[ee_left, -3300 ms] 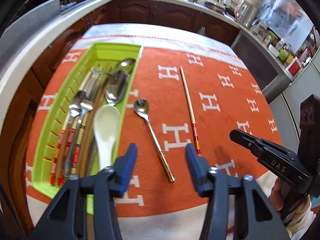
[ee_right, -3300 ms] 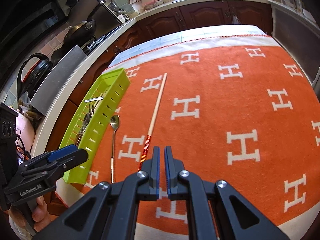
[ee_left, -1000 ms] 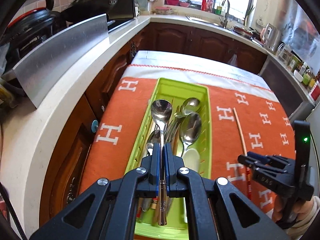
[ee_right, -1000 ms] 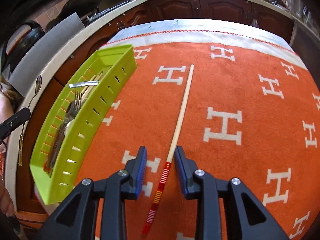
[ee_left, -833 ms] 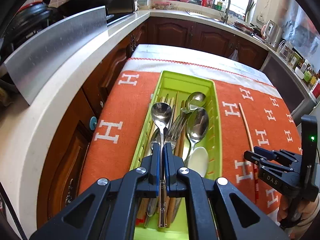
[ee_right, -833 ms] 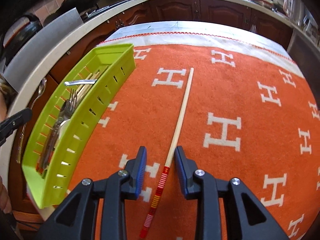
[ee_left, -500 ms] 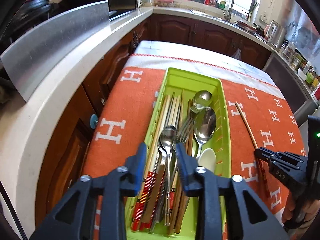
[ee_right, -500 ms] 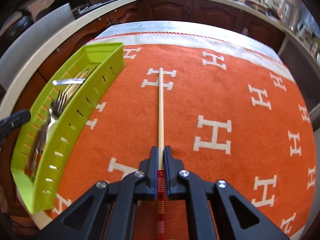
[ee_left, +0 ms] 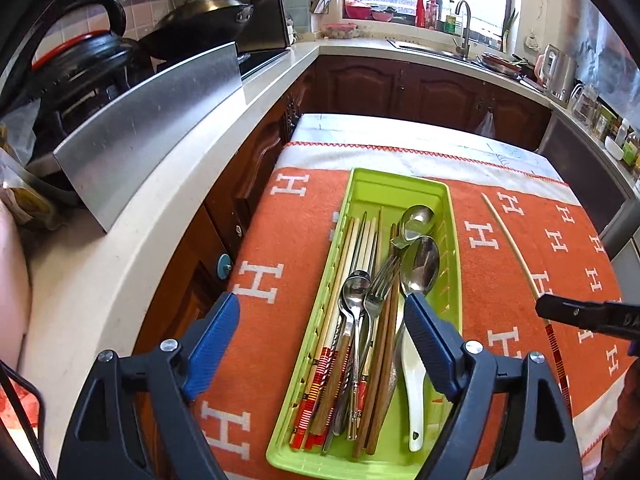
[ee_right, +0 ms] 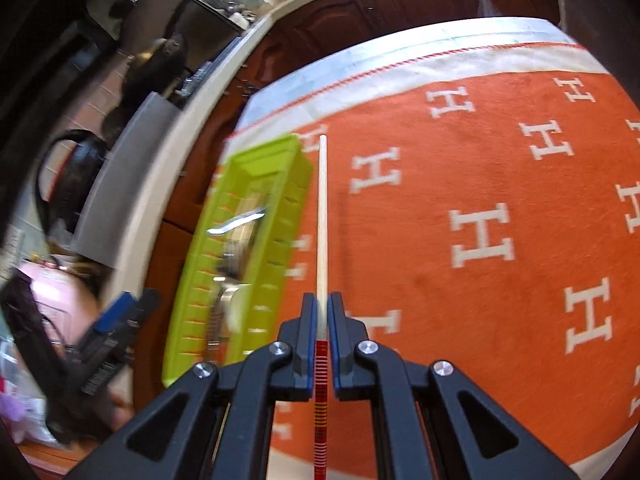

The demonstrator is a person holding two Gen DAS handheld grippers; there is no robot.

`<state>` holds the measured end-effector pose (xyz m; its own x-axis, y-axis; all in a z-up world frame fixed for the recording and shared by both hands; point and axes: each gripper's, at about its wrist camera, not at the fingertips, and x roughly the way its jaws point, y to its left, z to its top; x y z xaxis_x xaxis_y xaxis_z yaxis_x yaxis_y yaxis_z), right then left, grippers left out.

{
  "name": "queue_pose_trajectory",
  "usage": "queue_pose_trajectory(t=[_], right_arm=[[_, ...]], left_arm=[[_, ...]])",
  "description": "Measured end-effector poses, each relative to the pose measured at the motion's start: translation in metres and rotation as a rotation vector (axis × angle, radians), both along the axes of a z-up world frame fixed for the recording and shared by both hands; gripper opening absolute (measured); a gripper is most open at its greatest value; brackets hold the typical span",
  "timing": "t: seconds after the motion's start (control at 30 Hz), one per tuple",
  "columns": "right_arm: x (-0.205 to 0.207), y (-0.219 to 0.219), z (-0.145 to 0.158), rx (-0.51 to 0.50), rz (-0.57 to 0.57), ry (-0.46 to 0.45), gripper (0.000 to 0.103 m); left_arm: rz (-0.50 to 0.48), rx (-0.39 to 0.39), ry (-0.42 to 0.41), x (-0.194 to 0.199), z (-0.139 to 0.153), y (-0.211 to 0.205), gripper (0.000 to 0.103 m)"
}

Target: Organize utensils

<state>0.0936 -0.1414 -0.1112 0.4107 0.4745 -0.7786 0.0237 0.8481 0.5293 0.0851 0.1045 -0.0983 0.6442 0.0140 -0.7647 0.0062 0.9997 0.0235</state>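
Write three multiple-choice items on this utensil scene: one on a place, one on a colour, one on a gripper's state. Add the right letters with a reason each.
1. Where does the white ceramic spoon lie?
A. In the green tray
B. On the orange cloth
C. On the counter

2. What colour are the bands at the chopstick's thick end?
A. Blue and white
B. Red and yellow
C. Green

3. How does the right gripper stand?
A. Wide open above the tray
B. Shut on a fork
C. Shut on the chopstick

Answers: 1 A, it rests among the cutlery inside the tray. 2 B, red and yellow stripes show behind the pads. 3 C, both pads press the chopstick's shaft.
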Motion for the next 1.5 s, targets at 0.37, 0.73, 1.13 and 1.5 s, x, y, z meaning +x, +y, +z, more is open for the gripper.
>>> queue_pose_trajectory(t=[0.37, 0.73, 1.13, 1.5], right_arm=[[0.017, 0.061, 0.023, 0.039, 0.032, 0.004, 0.006], [0.024, 0.083, 0.011, -0.062, 0.087, 0.008, 0.009], [0.0, 0.062, 0.024, -0.118, 0.122, -0.075, 0.01], [-0.042, 0.026, 0.05, -0.284, 0.106, -0.217, 0.012]], left_arm=[[0.055, 0.001, -0.012, -0.006, 0.017, 0.016, 0.089], [0.075, -0.012, 0.017, -0.003, 0.014, 0.021, 0.094], [0.025, -0.018, 0.04, -0.007, 0.014, 0.002, 0.094], [-0.04, 0.02, 0.042, -0.029, 0.019, -0.051, 0.1]])
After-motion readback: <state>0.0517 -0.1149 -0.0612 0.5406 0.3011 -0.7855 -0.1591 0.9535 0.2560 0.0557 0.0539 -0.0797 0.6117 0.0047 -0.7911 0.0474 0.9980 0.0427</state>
